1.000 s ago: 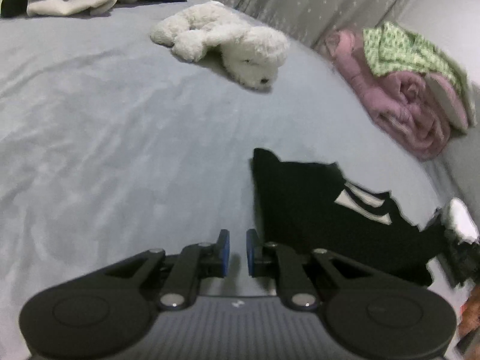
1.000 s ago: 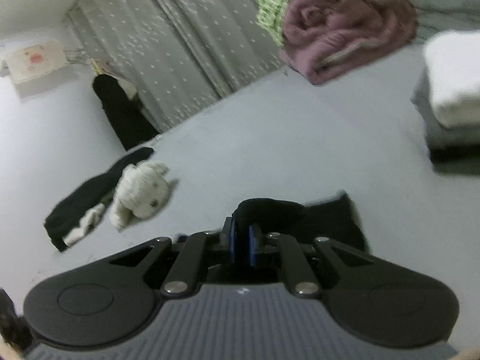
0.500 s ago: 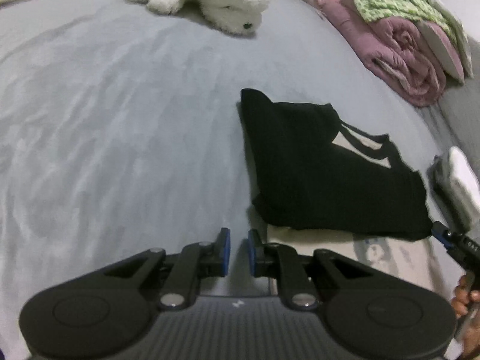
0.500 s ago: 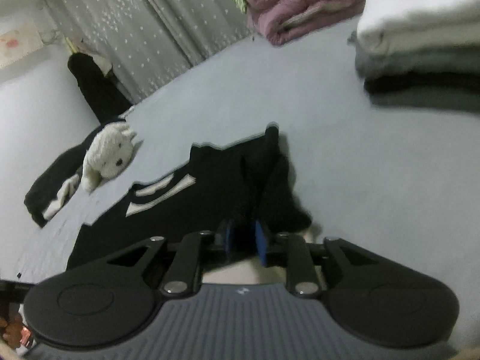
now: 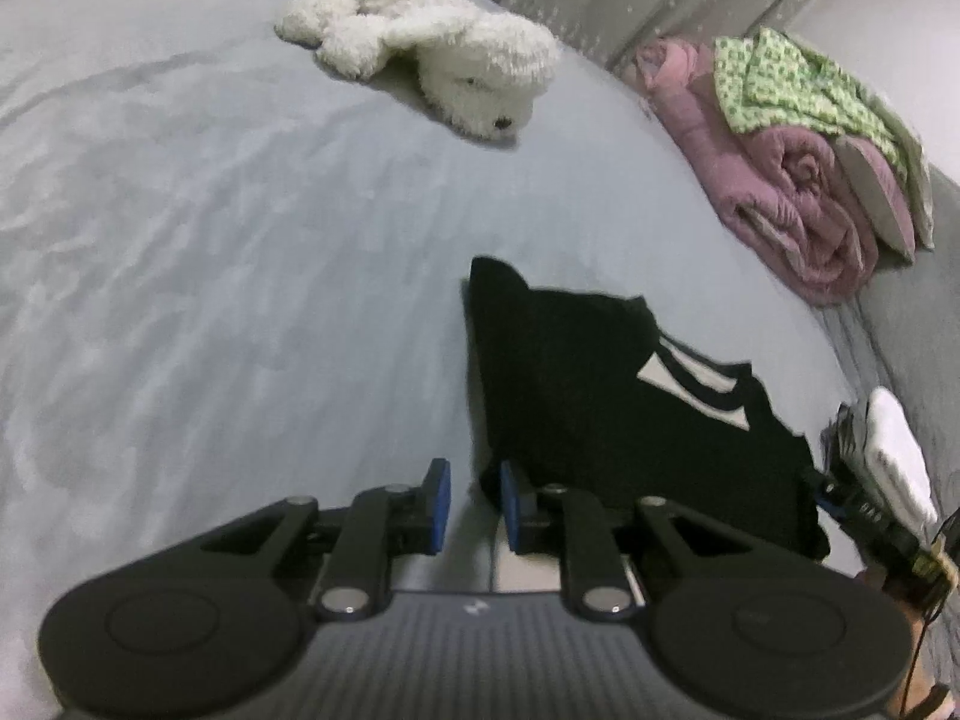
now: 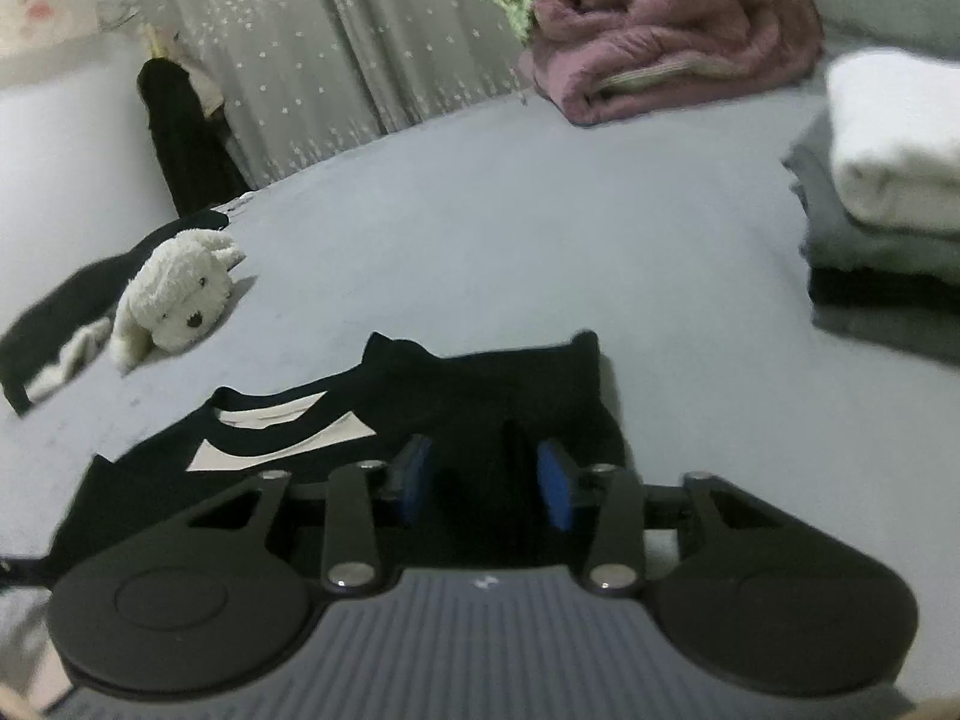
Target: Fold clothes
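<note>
Black shirt [image 5: 606, 402] lay folded on bed [image 5: 210, 276], just ahead and right of left tongs [image 5: 471, 507], directly ahead of and under right tongs [image 6: 485, 483]. Left tongs apart, jaws just opening, nothing between. Right tongs apart over dark cloth, having just closed partway; no pinch visible. Likely step: fold laid down, cloth released. Next move probably calls for regripping near edge for another fold, or carrying shirt to folded stack [image 6: 888, 192] far right of right tongs.

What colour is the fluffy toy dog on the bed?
White: the toy dog shows best in the left wrist view.
</note>
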{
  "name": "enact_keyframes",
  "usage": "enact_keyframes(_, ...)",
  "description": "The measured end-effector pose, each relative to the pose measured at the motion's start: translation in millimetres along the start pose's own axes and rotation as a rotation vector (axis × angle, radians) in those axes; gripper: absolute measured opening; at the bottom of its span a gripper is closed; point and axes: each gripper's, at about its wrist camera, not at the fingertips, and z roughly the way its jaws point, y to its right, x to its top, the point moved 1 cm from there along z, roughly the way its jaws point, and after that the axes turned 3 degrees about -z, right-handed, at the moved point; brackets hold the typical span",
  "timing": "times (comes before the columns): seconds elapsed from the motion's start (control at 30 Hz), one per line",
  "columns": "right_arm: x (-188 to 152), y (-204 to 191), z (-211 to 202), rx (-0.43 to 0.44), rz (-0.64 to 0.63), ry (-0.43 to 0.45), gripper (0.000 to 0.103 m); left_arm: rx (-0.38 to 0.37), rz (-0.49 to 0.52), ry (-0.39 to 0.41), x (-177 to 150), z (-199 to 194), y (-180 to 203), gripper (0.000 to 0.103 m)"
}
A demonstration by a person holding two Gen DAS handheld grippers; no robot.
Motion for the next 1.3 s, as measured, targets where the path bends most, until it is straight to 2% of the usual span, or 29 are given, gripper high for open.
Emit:
enact_keyframes(0.03, -1, -3, 0, -0.008, -0.024, 0.011, 0.005, -0.005, 0.001, 0.007, 0, 1, 1, 0.017)
enact_keyframes(0.1, 0, -9, -7, -0.041, -0.056, 0.068, 0.005, -0.015, 0.007, 0.016, -1, 2, 3, 0.016)
enact_keyframes(0.2, 6, -7, -15, -0.085, -0.04, 0.145, 0.004, -0.017, 0.013, 0.014, -1, 4, 6, 0.016)
enact_keyframes(0.27, 8, -4, -8, -0.13, -0.043, 0.133, 0.004, -0.014, 0.005, 0.009, 0, 4, 5, 0.016)
enact_keyframes(0.33, 7, 1, 6, -0.162, -0.05, 0.072, 0.005, -0.008, 0.0, 0.02, 2, 1, 3, 0.016)
enact_keyframes(0.4, 5, 3, 15, -0.175, -0.049, 0.024, 0.009, -0.002, -0.004, 0.035, 5, -4, 0, 0.016)
enact_keyframes(0.43, 4, 3, 14, -0.179, -0.044, 0.022, 0.014, 0.002, -0.008, 0.037, 5, -4, -3, 0.016)
enact_keyframes(0.5, 5, 2, 7, -0.179, -0.023, 0.032, 0.026, 0.005, -0.022, 0.034, 6, -4, -8, 0.016)
enact_keyframes(0.53, 6, 2, 3, -0.171, -0.008, 0.039, 0.039, 0.006, -0.029, 0.032, 6, -4, -10, 0.016)
enact_keyframes(0.57, 7, -1, -1, -0.155, -0.001, 0.043, 0.041, -0.008, -0.038, 0.035, 5, -3, -11, 0.016)
enact_keyframes(0.73, 12, -36, -12, -0.03, -0.016, 0.028, 0.041, -0.114, -0.083, 0.082, 2, 6, -12, 0.016)
enact_keyframes(0.83, 15, -62, -14, 0.089, -0.028, -0.003, 0.041, -0.166, -0.102, 0.049, -1, 15, -11, 0.016)
enact_keyframes(1.07, 32, -159, 20, 0.376, -0.145, -0.186, 0.042, -0.181, -0.007, 0.044, -5, 16, -7, 0.016)
enact_keyframes(1.17, 34, -204, 40, 0.43, -0.219, -0.243, 0.042, -0.195, 0.026, 0.035, -6, 15, -8, 0.016)
enact_keyframes(1.3, 30, -250, 69, 0.431, -0.315, -0.311, 0.042, -0.206, 0.065, 0.014, -6, 13, -8, 0.022)
